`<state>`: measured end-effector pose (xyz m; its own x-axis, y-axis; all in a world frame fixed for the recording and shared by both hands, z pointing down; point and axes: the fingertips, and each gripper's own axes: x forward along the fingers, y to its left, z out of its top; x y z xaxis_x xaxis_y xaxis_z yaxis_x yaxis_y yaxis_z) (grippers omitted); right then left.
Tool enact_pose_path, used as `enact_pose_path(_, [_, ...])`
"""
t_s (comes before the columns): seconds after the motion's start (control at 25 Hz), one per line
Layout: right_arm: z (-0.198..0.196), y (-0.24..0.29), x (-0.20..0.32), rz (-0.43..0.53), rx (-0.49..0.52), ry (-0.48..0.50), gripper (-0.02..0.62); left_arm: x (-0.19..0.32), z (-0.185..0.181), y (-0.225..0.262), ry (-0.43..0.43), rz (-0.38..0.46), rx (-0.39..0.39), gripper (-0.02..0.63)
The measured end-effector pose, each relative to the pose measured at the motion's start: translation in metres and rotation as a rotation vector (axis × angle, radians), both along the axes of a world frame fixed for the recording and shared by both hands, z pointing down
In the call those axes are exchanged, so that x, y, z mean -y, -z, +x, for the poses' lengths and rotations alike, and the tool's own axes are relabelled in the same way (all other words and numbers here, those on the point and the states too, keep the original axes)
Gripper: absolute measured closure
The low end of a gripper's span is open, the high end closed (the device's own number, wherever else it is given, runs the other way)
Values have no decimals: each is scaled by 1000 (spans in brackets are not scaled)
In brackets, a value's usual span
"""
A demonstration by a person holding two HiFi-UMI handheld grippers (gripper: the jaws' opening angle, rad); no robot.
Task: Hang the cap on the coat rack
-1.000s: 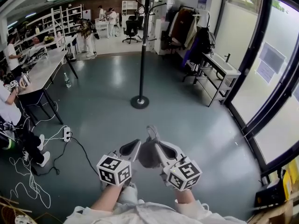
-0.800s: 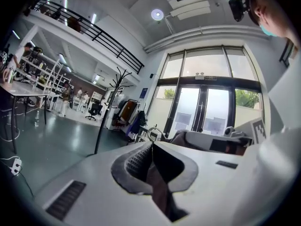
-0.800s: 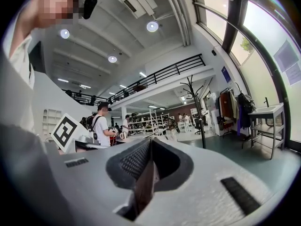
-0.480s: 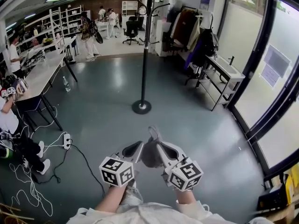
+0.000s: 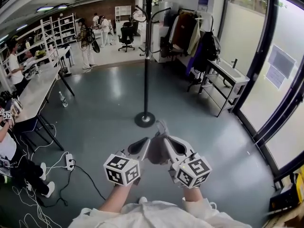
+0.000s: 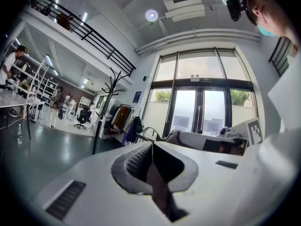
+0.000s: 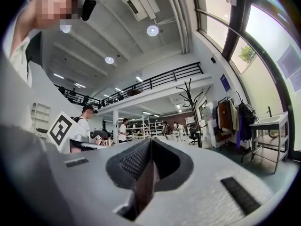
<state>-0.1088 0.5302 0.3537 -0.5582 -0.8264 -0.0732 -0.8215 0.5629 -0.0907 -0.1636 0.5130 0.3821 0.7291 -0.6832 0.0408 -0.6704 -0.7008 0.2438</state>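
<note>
A grey cap hangs between my two grippers low in the head view. My left gripper is shut on its left side and my right gripper on its right. In the left gripper view the jaws pinch a thin strip of fabric, and so do the jaws in the right gripper view. The black coat rack stands straight ahead on a round base, with curved hooks at its top. The same coat rack shows left of the left jaws, and the coat rack shows right of the right jaws.
Long tables with people run along the left. A power strip and cables lie on the floor at the left. A clothes rail with coats and a sink stand line the right wall by the windows.
The coat rack has come nearer and more of its top shows. Both grippers have risen a little, still shut on the cap.
</note>
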Motion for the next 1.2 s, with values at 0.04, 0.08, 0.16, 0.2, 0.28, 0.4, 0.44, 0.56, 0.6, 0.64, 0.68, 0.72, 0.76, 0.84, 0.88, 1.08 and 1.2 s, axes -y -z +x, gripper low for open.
enact_pose_path(0.04, [-3, 3, 11, 10, 3, -5, 580, 12, -2, 4, -7, 11, 2, 589])
enact_pose_path(0.08, [-6, 7, 22, 20, 5, -10, 580, 23, -4, 7, -14, 22, 3, 589])
enact_pose_path(0.16, [-13, 12, 39, 36, 6, -21, 580, 45, -10, 9, -26, 32, 3, 589])
enact_pose_path(0.2, [-16, 12, 46, 38, 7, -26, 580, 54, -12, 8, -31, 30, 0, 589])
enact_pose_path(0.28, [-19, 9, 56, 32, 7, -39, 580, 68, -14, 3, -41, 14, -8, 589])
enact_pose_path(0.4, [-18, 3, 69, 18, 4, -61, 580, 82, -14, -3, -58, -1, -16, 589])
enact_pose_path(0.44, [-17, 1, 73, 16, 3, -68, 580, 86, -14, -3, -63, 3, -17, 589])
enact_pose_path(0.56, [-18, -3, 88, 8, 8, -82, 580, 100, -15, -4, -86, 18, -17, 589])
enact_pose_path(0.6, [-19, -5, 92, 7, 10, -85, 580, 105, -15, -4, -93, 19, -17, 589])
enact_pose_path(0.64, [-18, -5, 96, 6, 12, -89, 580, 109, -14, -3, -98, 20, -18, 589])
enact_pose_path(0.68, [-16, -6, 101, 6, 14, -93, 580, 114, -11, -2, -103, 22, -20, 589])
enact_pose_path(0.72, [-13, -6, 107, 6, 15, -95, 580, 119, -8, -2, -107, 21, -22, 589])
enact_pose_path(0.76, [-9, -7, 114, 6, 17, -96, 580, 123, -4, -1, -113, 18, -26, 589])
enact_pose_path(0.84, [-2, -9, 128, 4, 20, -91, 580, 132, 4, -1, -127, 3, -44, 589])
enact_pose_path(0.88, [1, -10, 135, 3, 23, -88, 580, 138, 6, -2, -130, -3, -48, 589])
enact_pose_path(1.08, [12, -14, 178, -10, 27, -78, 580, 177, 16, -9, -125, -7, -24, 589])
enact_pose_path(1.2, [22, -10, 210, 0, 15, -60, 580, 208, 29, -5, -124, 4, -29, 589])
